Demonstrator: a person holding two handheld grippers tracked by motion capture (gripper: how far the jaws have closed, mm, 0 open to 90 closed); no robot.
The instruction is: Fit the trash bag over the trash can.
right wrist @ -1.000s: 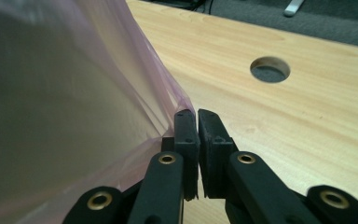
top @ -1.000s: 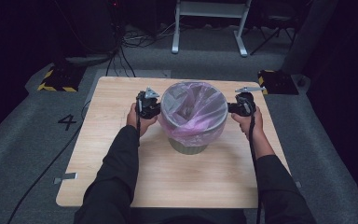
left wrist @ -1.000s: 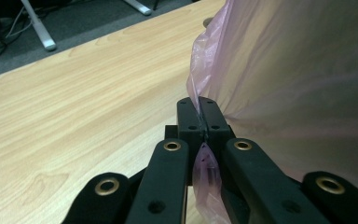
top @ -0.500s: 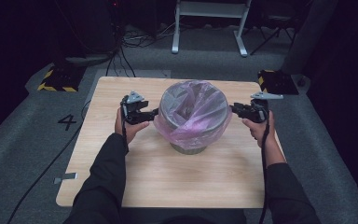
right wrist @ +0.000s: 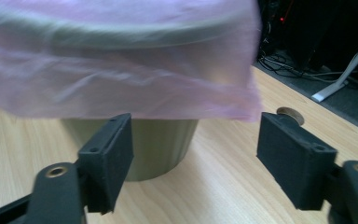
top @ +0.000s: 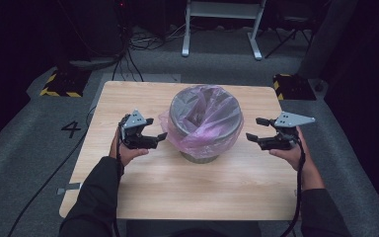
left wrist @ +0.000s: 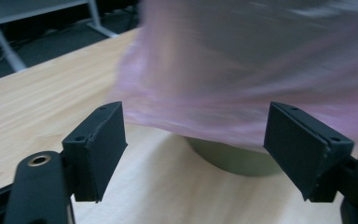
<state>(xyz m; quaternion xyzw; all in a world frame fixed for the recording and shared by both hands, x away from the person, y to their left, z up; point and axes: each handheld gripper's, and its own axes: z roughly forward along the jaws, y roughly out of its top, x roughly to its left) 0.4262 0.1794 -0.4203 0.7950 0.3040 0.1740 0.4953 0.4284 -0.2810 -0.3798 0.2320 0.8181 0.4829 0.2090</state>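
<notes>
— Where's the bin (top: 205,121)?

— Mid-table (top: 143,197), pink bag (top: 212,129) draped over its rim.

— And your grippers?

— My left gripper (top: 156,129) sits at the bin's nine o'clock, jaws spread, holding nothing. My right gripper (top: 254,128) sits at three o'clock, spread too, clear of the bag.

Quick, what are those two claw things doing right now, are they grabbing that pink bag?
Left gripper: open, holding nothing, beside the pink bag.
Right gripper: open, holding nothing, apart from the bag.

Overhead plus two close bin (top: 205,118) views
</notes>
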